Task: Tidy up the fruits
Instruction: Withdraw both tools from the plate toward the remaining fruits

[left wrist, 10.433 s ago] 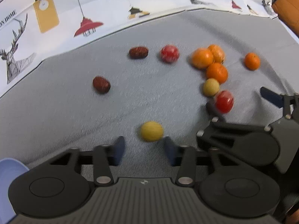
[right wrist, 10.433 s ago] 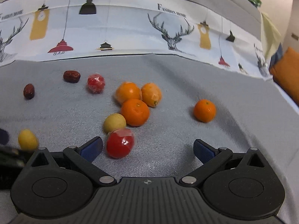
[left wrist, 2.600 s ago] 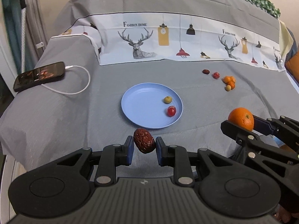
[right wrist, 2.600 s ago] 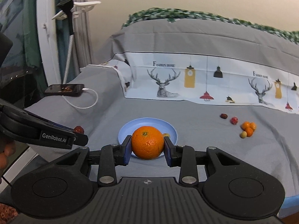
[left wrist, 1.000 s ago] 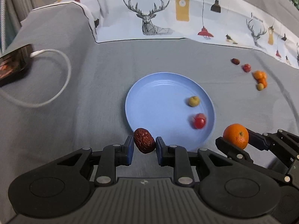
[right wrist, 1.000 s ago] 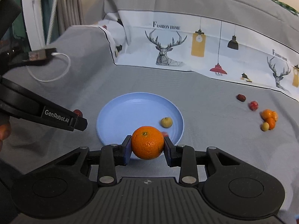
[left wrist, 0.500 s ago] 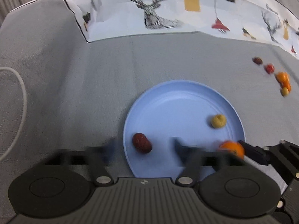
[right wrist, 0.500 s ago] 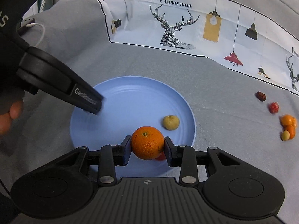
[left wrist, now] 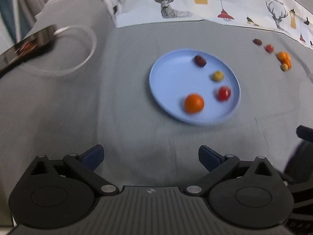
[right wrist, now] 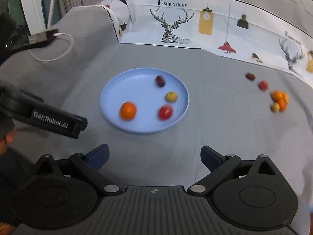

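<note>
A blue plate [left wrist: 166, 82] [right wrist: 117, 90] on the grey cloth holds an orange [left wrist: 194, 103] [right wrist: 128, 110], a red fruit [left wrist: 224, 93] [right wrist: 165, 112], a yellow fruit [left wrist: 217, 76] [right wrist: 171, 96] and a dark red date [left wrist: 199, 61] [right wrist: 160, 81]. My left gripper [left wrist: 150, 156] is open and empty, in front of the plate. My right gripper [right wrist: 154, 156] is open and empty, also in front of the plate. More fruit lies far right: a date [right wrist: 250, 76], a red fruit [right wrist: 263, 85], oranges [right wrist: 279, 98] and a yellow fruit [right wrist: 275, 107].
A phone [left wrist: 29, 45] with a white cable [left wrist: 86, 54] lies at the far left. A printed cloth with deer and lamps [right wrist: 176, 25] covers the back. The left gripper's body [right wrist: 45, 117] reaches in from the left in the right wrist view.
Both grippers have opened and pulled back from the plate. The orange, held half a second ago, now lies on the plate; the date has shifted toward the plate's far side.
</note>
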Available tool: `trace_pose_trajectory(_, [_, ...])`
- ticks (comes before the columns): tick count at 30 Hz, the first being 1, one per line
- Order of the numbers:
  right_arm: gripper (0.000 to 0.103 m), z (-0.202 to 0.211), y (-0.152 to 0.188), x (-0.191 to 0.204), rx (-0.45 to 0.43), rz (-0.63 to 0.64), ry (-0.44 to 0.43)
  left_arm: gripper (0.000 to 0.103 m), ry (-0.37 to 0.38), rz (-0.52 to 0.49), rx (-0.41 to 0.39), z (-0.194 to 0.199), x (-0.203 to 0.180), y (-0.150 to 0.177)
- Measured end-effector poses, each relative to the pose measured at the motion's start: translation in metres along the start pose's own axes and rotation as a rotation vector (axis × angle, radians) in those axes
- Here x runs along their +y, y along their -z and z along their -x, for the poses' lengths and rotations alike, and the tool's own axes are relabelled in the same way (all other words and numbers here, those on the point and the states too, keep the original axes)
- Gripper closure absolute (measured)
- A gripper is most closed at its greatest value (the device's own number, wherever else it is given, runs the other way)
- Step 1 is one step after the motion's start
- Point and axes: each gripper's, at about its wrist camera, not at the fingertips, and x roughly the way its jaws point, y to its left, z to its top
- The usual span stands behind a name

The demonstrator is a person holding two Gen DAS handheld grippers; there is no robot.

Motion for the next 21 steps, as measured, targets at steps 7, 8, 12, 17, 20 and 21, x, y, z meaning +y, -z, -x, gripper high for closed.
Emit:
trace_pose_trajectory(7, [0.001,0.077,0.009,0.011,-0.202,0.005,0.075,0.000,0.059,0.032,-0.049,0.050,0.001,0.024])
trace_pose_trajectory(8, [0.001,0.088,0.011,0.010,-0.233,-0.008,0.078,0.000,0.060,0.021,-0.075,0.059,-0.002,0.026])
trace_pose_trajectory(12, [0.001,0.107,0.029,0.013,-0.263,-0.022,0.096,0.000,0.062,0.001,-0.131,0.084,-0.012,0.042])
trace_pose_trajectory(17, [0.001,0.126,0.041,0.021,-0.302,0.025,0.095,0.000,0.051,0.004,-0.157,0.105,-0.016,0.052])
trace_pose_trajectory(20, [0.001,0.140,0.041,0.025,-0.349,0.042,0.098,0.000,0.038,0.011,-0.204,0.119,-0.016,0.053])
trace_pose_trajectory(21, [0.001,0.143,0.043,0.025,-0.355,0.044,0.096,0.000,0.034,0.011,-0.217,0.124,-0.015,0.055])
